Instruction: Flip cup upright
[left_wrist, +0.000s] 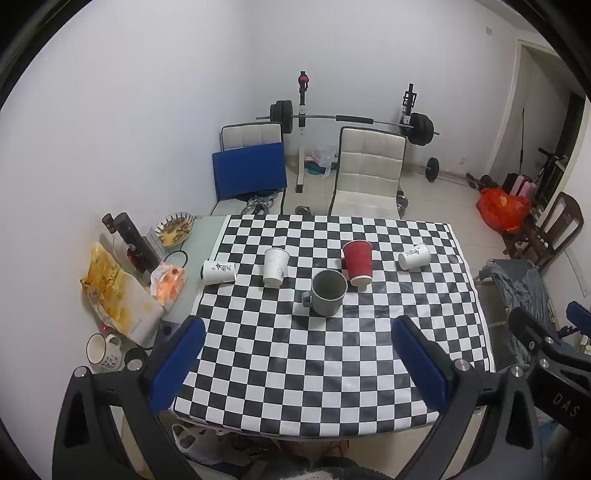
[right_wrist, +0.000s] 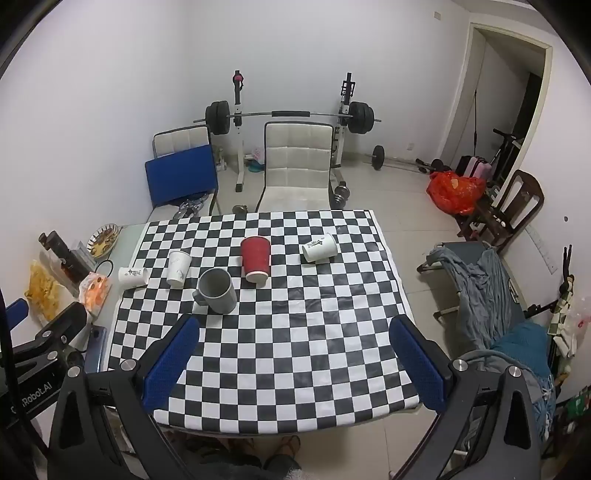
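On the checkered tablecloth (left_wrist: 295, 369) (right_wrist: 288, 369) stand a grey mug (left_wrist: 327, 292) (right_wrist: 217, 290) upright, a red paper cup (left_wrist: 357, 263) (right_wrist: 255, 259) and a white paper cup (left_wrist: 275, 267) (right_wrist: 178, 268). Two white printed cups lie on their sides: one at the left edge (left_wrist: 218, 271) (right_wrist: 133, 276), one at the right (left_wrist: 414, 256) (right_wrist: 320, 247). My left gripper (left_wrist: 297, 349) is open and empty above the near table half. My right gripper (right_wrist: 293, 347) is open and empty, also short of the cups.
Left of the cloth lie snack bags (left_wrist: 118, 299), a dark bottle (left_wrist: 135, 243), a bowl (left_wrist: 174, 229) and a white mug (left_wrist: 101, 350). Two chairs (left_wrist: 365, 173) and a barbell rack (left_wrist: 351, 120) stand behind the table. A cot with clothes (right_wrist: 491, 288) is on the right.
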